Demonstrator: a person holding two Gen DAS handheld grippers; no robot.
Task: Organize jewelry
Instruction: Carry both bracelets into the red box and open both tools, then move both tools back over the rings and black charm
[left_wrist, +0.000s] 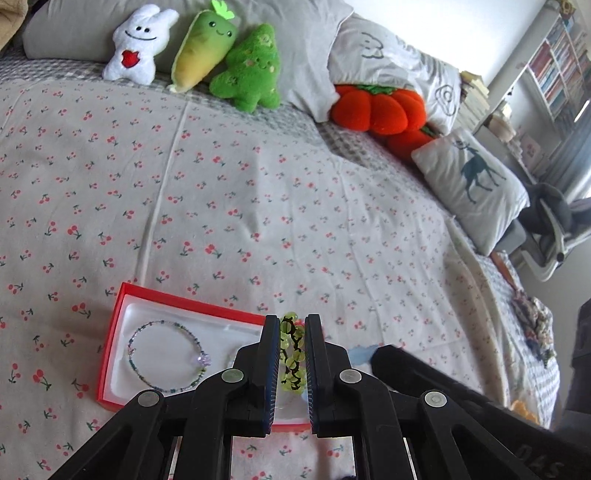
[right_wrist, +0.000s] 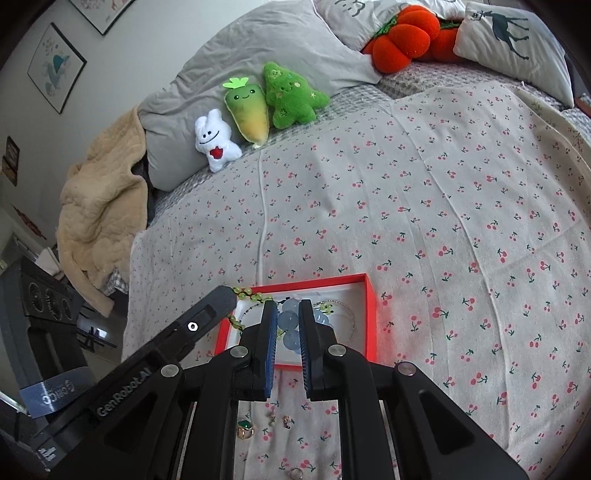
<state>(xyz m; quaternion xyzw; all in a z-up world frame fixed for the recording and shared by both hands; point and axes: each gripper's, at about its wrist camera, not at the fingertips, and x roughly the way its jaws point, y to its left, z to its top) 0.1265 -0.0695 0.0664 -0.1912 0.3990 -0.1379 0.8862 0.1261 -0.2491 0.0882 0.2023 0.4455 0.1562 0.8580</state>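
Observation:
A red jewelry box (left_wrist: 110, 339) with a white lining lies on the cherry-print bedspread; it also shows in the right wrist view (right_wrist: 369, 314). A thin beaded bracelet (left_wrist: 166, 354) with a purple charm lies inside it. My left gripper (left_wrist: 291, 325) is shut on a green bead bracelet (left_wrist: 292, 354) over the box's right part; the bracelet also shows in the right wrist view (right_wrist: 245, 293). My right gripper (right_wrist: 288, 312) is shut on a pale blue bead bracelet (right_wrist: 290, 321) above the box. A green-stone ring (right_wrist: 245, 428) and small earrings (right_wrist: 279, 419) lie on the bed under the right gripper.
Plush toys (left_wrist: 199, 51) and grey pillows (left_wrist: 295, 44) line the head of the bed. An orange pumpkin cushion (left_wrist: 376, 107) and a deer pillow (left_wrist: 472, 184) lie at the right. A beige blanket (right_wrist: 99, 206) hangs off the bed's left corner.

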